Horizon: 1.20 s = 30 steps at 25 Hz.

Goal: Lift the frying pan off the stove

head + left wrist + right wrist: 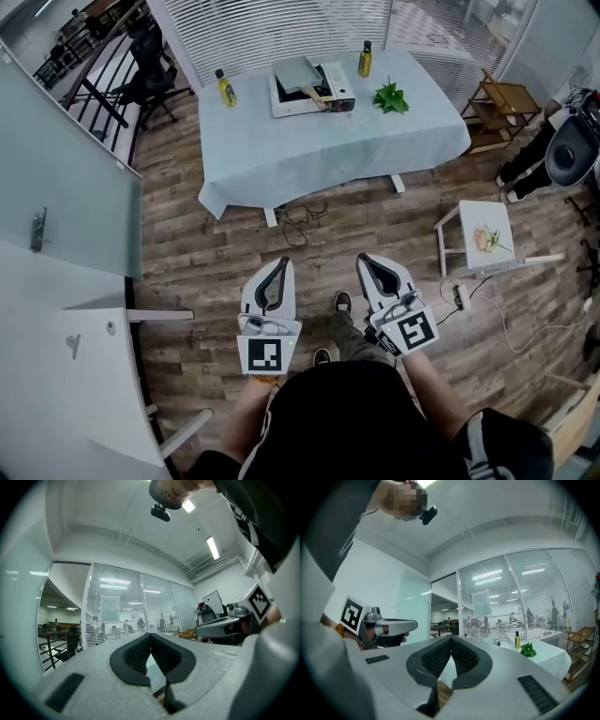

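**Head view:** the frying pan (295, 75) is sitting on the stove (286, 106) on the table (281, 159). It is lying well apart from the left gripper (283, 262) and right gripper (362, 259), which are hanging over the floor (216, 253).

**Left gripper view:** the jaws are pressing together, empty, and only glass partitions are showing.

**Right gripper view:** the jaws are likewise meeting on nothing. A bottle (517, 639) and a plant (528, 649) are showing here.

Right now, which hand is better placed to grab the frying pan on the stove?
Right, but only slightly: the frying pan seems to point its handle rightward on the stove. The left tongs and right tongs are both shut, empty, well short of the table.
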Motion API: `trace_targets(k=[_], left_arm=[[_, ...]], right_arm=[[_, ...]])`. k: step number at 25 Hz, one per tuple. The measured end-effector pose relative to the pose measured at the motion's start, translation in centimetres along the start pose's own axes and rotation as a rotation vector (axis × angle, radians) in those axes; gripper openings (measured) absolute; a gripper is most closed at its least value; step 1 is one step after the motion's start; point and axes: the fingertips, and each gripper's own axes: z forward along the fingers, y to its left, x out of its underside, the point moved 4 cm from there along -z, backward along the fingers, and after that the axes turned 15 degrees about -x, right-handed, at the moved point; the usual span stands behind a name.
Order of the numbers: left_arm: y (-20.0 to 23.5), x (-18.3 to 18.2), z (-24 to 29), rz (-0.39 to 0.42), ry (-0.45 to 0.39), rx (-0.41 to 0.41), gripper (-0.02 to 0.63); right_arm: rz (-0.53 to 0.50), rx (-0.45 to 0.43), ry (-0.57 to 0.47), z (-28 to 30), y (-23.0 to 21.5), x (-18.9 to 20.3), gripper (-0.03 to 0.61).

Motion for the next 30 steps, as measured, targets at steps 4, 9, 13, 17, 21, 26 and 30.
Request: trace_targets(k=[4,9,13,17,21,26,30], left_arm=[[-1.0,-0.3,5.2,0.027,-0.001,0.0,0.018],[-3.9,-0.4,11.9,0.098,0.031,0.028,0.018],[-5.7,0.1,15.9,0.075,0.042,0.01,0.017],[-5.6,0.4,17.8,0.076,0.058,-0.013,0.018],[-4.8,1.4,20.0,0.087,0.084,-0.037,0.018],[-4.2,2.7,23.4,0.064,0.084,-0.038,0.018],[-3.4,3.9,26.9,0.05,0.078,-0.027,0.018]], right_arm=[[0.006,-0.013,-0.01,1.9,-5.1,-0.3,0.002],[0.024,-0.019,-0.029,2.9,-12.6,-0.5,0.002],[0.022,-0.01,-0.042,3.7,-17.8,-0.1,0.002],[0.04,-0.003,-0.055,4.2,-20.4,0.2,0.002],[0.058,0.001,-0.039,4.8,-22.4,1.2,0.002],[0.065,0.011,-0.015,6.2,-25.2,2.3,0.002],[0.052,0.019,-0.003,8.2,-27.6,2.4,0.002]])
